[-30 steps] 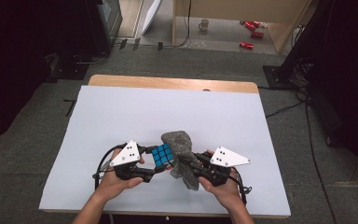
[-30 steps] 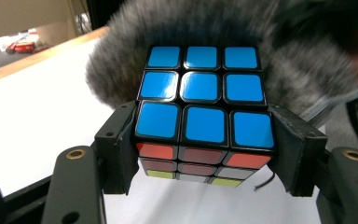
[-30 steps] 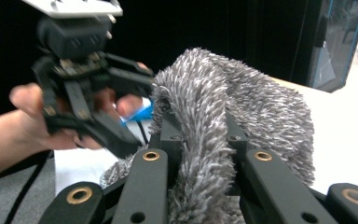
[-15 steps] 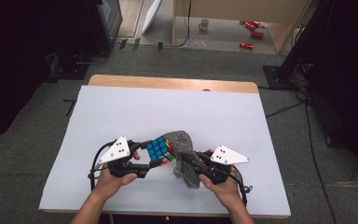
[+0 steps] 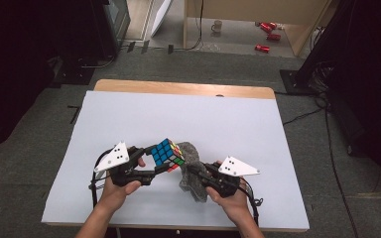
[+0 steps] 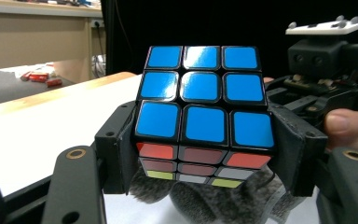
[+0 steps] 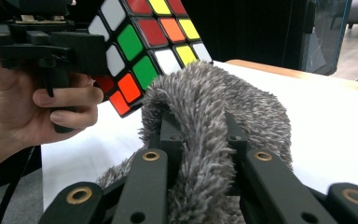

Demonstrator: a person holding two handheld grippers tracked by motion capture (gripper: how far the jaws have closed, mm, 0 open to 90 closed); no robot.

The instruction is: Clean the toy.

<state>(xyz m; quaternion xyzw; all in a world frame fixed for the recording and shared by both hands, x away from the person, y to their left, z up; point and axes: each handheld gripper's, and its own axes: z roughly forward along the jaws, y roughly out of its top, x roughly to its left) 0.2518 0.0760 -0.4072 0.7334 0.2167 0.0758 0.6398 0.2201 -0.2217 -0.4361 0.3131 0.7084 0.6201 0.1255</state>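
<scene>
While our left gripper (image 5: 164, 163) pinches the cube (image 5: 167, 152) between its jaws, our right gripper (image 5: 194, 171) clamps the grey cloth (image 5: 192, 173) — just beside the cube.

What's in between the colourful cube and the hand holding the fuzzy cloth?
The grey fuzzy cloth itself, bunched in the right gripper, lies beside the cube that the left gripper holds. The high view shows it.

Grey cloth (image 6: 223, 200) underside hidden behind cube (image 6: 204, 112); floor cans (image 5: 268, 35) too small.
</scene>
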